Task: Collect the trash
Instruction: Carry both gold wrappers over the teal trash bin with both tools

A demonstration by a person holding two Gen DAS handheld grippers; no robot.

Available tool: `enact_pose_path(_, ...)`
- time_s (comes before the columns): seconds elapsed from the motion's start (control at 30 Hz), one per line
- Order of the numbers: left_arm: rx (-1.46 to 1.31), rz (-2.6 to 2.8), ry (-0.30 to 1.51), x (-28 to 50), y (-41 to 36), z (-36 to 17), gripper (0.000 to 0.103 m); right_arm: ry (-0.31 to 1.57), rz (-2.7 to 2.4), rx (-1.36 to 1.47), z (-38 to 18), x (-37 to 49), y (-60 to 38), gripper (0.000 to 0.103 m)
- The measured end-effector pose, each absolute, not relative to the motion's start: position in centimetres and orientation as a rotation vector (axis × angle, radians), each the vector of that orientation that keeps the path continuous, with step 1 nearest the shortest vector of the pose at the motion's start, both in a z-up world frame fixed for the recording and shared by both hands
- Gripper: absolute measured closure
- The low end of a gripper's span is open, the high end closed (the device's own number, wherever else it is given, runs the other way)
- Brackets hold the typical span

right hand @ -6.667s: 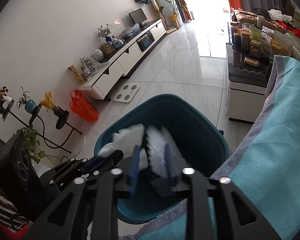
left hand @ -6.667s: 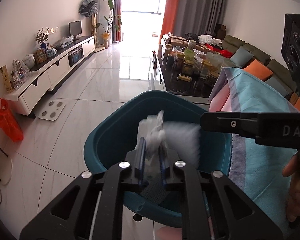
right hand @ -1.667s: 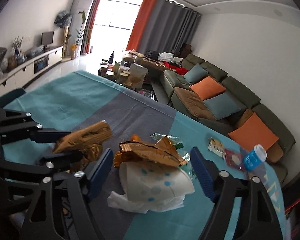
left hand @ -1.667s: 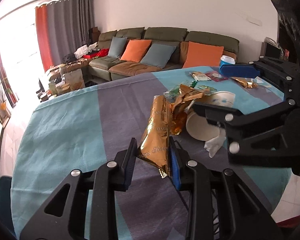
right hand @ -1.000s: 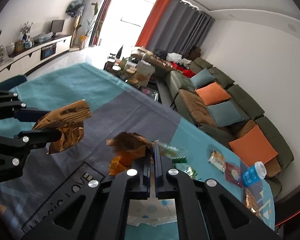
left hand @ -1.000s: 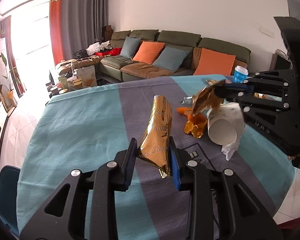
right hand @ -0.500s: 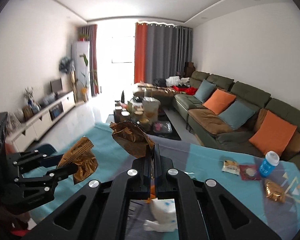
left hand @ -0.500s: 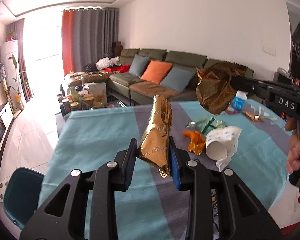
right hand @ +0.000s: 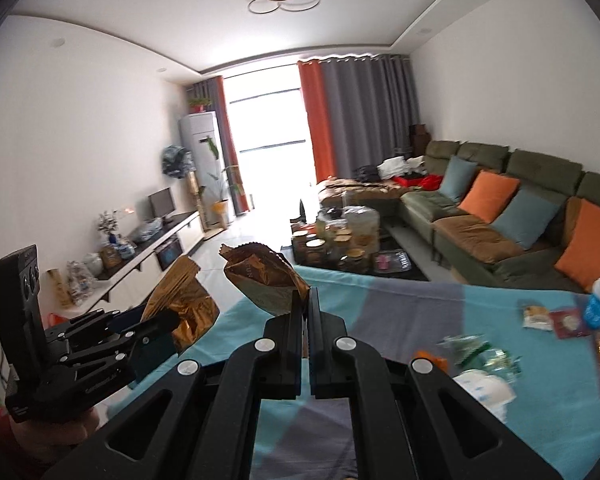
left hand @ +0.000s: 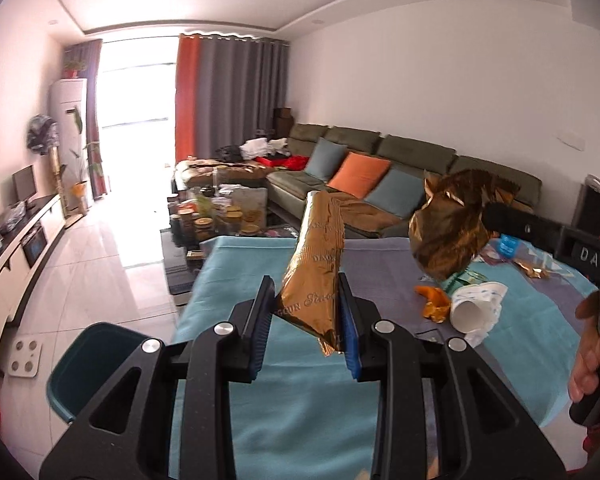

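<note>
You've lifted both wrappers off the table point(left hand: 520, 368); left gripper point(left hand: 308, 316) clamps the gold packet point(left hand: 316, 268), right gripper point(right hand: 305, 312) pinches the crumpled wrapper point(right hand: 266, 280), held high to reach the teal bin point(left hand: 96, 364).

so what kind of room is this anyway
Most likely a home living room: a long green sectional sofa with orange and blue cushions, a TV on a low white media console, and a cluttered coffee table between them. The table with the teal cloth holds the trash.
</note>
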State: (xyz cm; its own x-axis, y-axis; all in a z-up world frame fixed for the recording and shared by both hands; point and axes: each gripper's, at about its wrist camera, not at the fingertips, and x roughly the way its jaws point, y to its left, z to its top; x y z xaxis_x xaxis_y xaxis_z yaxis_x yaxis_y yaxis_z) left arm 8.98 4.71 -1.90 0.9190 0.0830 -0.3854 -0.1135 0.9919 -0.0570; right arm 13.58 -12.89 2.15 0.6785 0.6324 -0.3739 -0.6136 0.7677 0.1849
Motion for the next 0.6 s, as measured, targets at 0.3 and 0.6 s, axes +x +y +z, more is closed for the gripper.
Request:
enact_pose_path(0.3,-0.110,0.248,0.376,5.2,10.1,-1.3,0.072,0.459,0.811,0.042,2.3,13.4,-8.7,0.101)
enact_pose_path(0.6,-0.131,0.400,0.383,2.1,15.6,-1.3,0.072,0.505,0.940,0.018,1.8,14.4,-3.0,0.101)
